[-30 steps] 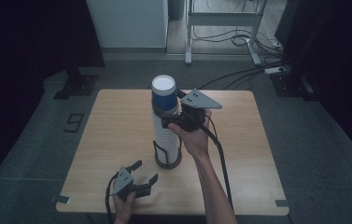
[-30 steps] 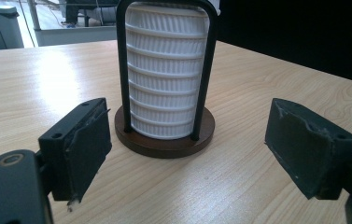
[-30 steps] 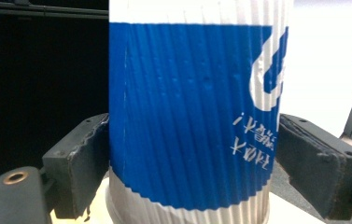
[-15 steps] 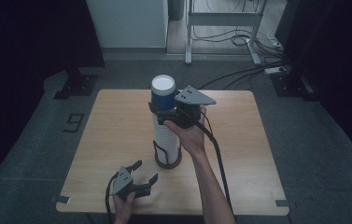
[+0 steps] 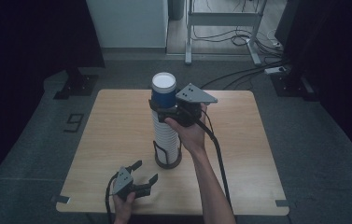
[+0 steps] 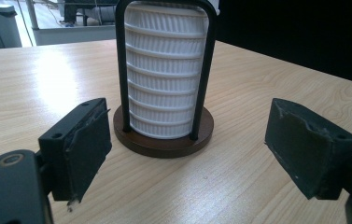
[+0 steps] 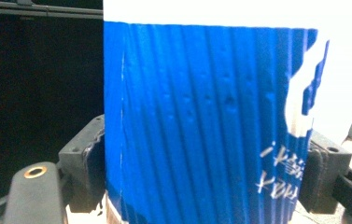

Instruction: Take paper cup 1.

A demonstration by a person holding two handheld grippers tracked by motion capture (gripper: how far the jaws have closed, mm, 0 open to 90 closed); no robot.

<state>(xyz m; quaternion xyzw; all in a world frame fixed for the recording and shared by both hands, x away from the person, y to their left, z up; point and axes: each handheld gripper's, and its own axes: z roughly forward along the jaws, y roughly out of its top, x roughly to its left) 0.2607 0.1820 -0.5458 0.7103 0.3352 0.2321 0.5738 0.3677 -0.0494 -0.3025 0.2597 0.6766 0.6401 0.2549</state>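
Right gripper (image 5: pixel 164 112) clamped on blue cup (image 5: pixel 163 91), jaws pressed to both its sides, at top of white stack (image 5: pixel 165 137) in holder (image 5: pixel 168 161) mid-tabletop (image 5: pixel 108 135). Left gripper (image 5: pixel 142 173) wide open near front edge, facing holder. Best lifted straight up, grip light to spare ribbed wall; holder probably needed steadying.

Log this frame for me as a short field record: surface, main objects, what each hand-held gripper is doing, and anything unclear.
surface: wooden table
holder: dark round base with black wire uprights, standing near the table's middle
stack: white ribbed cups nested in the holder
top cup: blue cup with white rim, on top of the stack
right hand-held gripper: jaws closed against both sides of the blue cup
left hand-held gripper: jaws spread, holding nothing, low near the table's front edge, facing the holder
unclear: whether the blue cup is lifted clear of the stack
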